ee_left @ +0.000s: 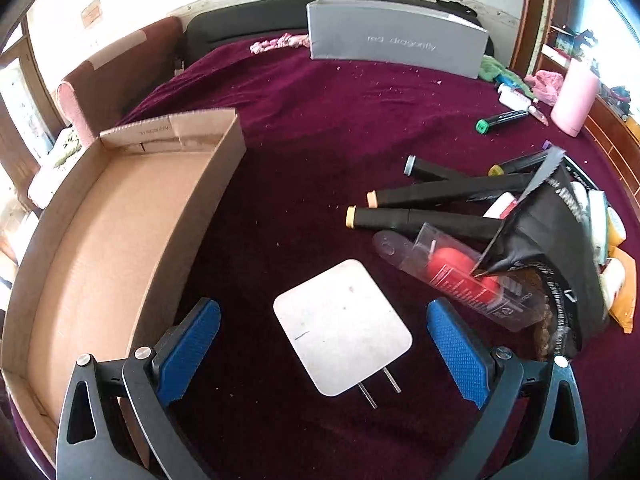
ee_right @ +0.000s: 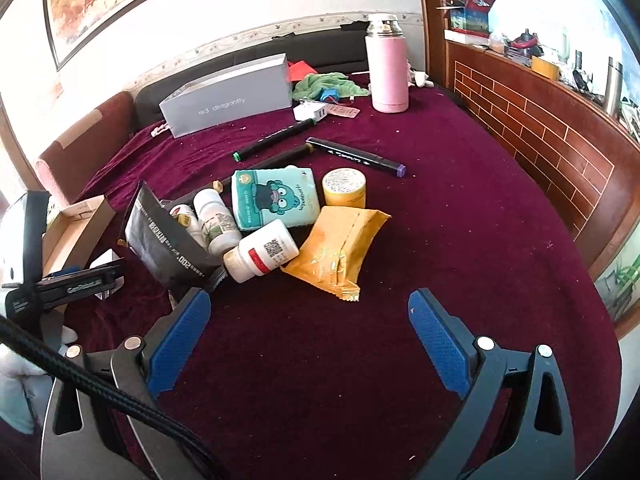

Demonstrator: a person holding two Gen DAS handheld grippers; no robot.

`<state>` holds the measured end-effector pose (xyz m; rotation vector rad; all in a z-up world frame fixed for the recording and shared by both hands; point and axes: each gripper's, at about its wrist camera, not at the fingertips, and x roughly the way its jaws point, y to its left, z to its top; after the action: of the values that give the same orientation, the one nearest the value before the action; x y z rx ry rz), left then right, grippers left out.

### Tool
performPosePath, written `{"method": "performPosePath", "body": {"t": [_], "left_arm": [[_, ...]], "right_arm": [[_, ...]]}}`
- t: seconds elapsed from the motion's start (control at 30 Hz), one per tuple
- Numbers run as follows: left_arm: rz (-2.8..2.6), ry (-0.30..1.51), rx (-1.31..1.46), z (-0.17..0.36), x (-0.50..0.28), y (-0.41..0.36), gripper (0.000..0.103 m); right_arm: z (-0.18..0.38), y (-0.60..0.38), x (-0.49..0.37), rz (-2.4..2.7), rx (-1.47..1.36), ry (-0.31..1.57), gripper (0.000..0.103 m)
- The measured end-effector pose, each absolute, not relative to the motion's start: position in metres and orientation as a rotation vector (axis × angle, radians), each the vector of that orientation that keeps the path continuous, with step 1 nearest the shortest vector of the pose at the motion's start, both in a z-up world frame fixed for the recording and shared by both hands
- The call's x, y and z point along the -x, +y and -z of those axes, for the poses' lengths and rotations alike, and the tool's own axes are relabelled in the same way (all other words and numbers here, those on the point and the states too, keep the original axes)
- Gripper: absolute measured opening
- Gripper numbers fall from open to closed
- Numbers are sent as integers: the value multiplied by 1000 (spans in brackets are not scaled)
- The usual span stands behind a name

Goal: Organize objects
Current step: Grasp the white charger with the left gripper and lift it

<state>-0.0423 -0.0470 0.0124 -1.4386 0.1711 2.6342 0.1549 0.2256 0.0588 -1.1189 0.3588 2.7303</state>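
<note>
Where it stands, "red dragonfly" box [ee_left: 396, 38]

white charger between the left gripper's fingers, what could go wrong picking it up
The white charger lies flat on the maroon cloth between the open left gripper, so the pads may slide off its thin smooth edges. Its metal prongs point toward the gripper and could snag. The cardboard box wall stands close beside the left finger; a sideways swing might knock it.

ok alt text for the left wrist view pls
The open left claw hovers around a white plug adapter lying on a maroon cloth. An empty cardboard tray sits to its left; black markers and packets are piled to its right.
</note>
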Motion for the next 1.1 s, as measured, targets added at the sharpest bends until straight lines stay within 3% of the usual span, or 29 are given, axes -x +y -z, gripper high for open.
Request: {"method": "performPosePath", "body": {"t": [0.1, 0.17, 0.23, 0.57, 0.7, 1.1], "left_arm": [[-2640, 194, 1435, -10, 40, -45, 93], [-2625, 147, 1430, -10, 37, -46, 83], [-2646, 134, 1419, -13, 36, -47, 66], [-2619, 161, 1407, -14, 33, -38, 63], [-2612, 182, 1394, -15, 30, -30, 50], [-2636, 210, 1354, -14, 26, -25, 48]], "right_arm": [[-59, 225, -154, -2729, 1118, 361, 100], [-60, 224, -154, -2726, 1120, 360, 100], [-60, 222, -154, -2728, 1123, 353, 100], [-64, 213, -154, -2731, 1131, 330, 100], [-66, 208, -154, -2735, 1133, 315, 100], [-68, 194, -153, -2736, 1157, 278, 100]]}}
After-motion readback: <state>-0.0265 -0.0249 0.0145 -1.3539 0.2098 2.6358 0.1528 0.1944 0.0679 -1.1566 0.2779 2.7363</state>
